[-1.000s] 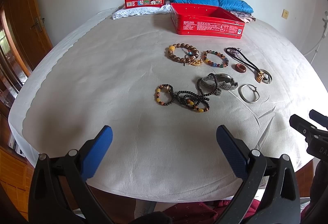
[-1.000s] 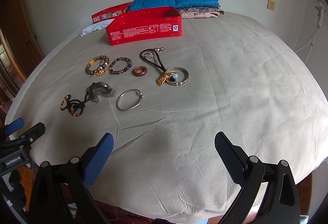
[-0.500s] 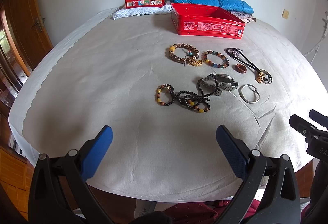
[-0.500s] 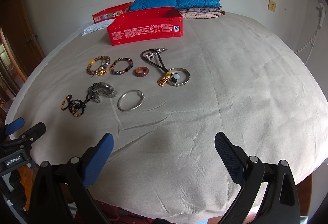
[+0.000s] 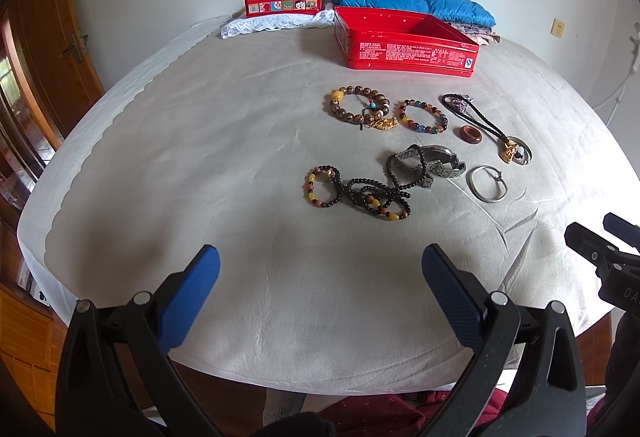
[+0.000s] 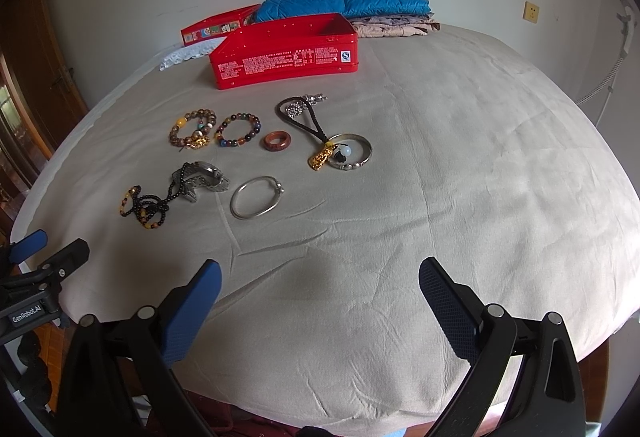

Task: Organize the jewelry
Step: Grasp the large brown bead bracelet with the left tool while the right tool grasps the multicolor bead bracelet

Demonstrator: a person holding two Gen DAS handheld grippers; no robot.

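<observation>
At the bottom of each wrist view, the left gripper (image 5: 320, 277) and right gripper (image 6: 319, 279) gape wide, holding nothing. Mid-frame on the grey cloth (image 6: 460, 197) lie beaded bracelets (image 5: 356, 193), a watch (image 5: 434, 161) and a silver bangle (image 6: 256, 197). Beyond, upper centre, the open red tin (image 5: 404, 41) looks empty, though its floor is partly hidden.

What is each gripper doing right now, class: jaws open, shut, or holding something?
Left gripper: jaws open, holding nothing.
Right gripper: jaws open, holding nothing.
</observation>
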